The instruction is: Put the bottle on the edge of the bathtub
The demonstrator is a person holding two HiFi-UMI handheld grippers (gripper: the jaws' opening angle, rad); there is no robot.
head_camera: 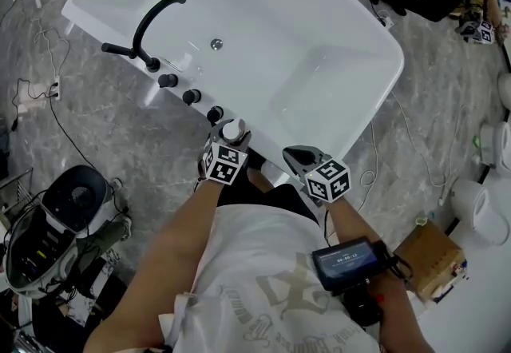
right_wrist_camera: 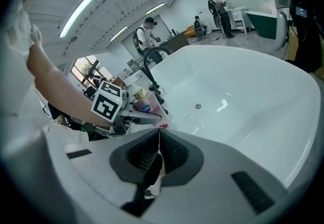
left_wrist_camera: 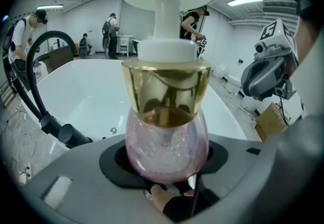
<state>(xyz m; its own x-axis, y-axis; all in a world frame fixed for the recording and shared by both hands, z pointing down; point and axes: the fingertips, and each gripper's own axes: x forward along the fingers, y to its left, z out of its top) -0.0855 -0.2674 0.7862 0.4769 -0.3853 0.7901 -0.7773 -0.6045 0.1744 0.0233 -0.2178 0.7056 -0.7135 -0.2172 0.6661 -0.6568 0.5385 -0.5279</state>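
left gripper [head_camera: 229, 141] has the pump bottle [left_wrist_camera: 167, 137] clamped between its jaws. they stand wide, pads pressed on the pink glass belly, gold collar and white pump head rising above. the bottle is upright at the near end of the bathtub [head_camera: 343, 88], just beside the row of black knobs [head_camera: 192, 96] and not far from the black faucet [head_camera: 152, 20]. whether its base is already touching the rim, i can't tell. right gripper [right_wrist_camera: 157, 139] hangs alongside, jaws closed together on nothing. this looks like the placing step, nearly there. next it needs the base settled flat on the rim, clear of the knobs, then a gentle release so that top-heavy pump doesn't tip into the tub.
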